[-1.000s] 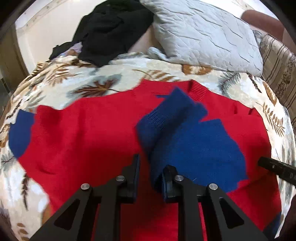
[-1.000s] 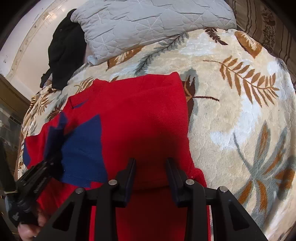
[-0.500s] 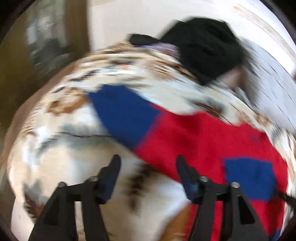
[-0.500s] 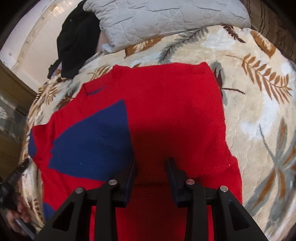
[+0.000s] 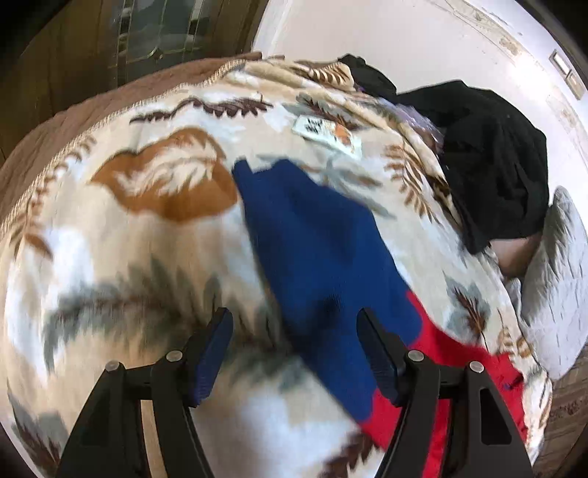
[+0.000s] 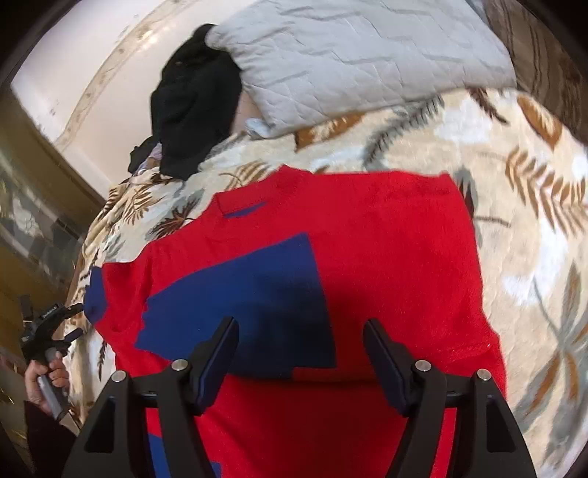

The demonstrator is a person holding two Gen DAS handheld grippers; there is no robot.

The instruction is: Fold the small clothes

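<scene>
A red sweater with blue sleeves lies spread on the leaf-patterned blanket. One blue sleeve is folded flat across its body. My right gripper hovers over that fold; its jaws are opening and pinch nothing. The other blue sleeve stretches out over the blanket from the red body. My left gripper hangs above this sleeve, jaws opening, with the cloth below the gap but not pressed. The left gripper, held by a hand, shows at the right wrist view's left edge.
A pile of black clothes and a grey quilted pillow lie at the head of the bed. Dark wooden furniture with glass stands beyond the blanket's braided edge. A white wall runs behind.
The left gripper let go of the blue sleeve, which now lies flat across the sweater, and swung left over the other sleeve. Both grippers' jaws have spread wider.
</scene>
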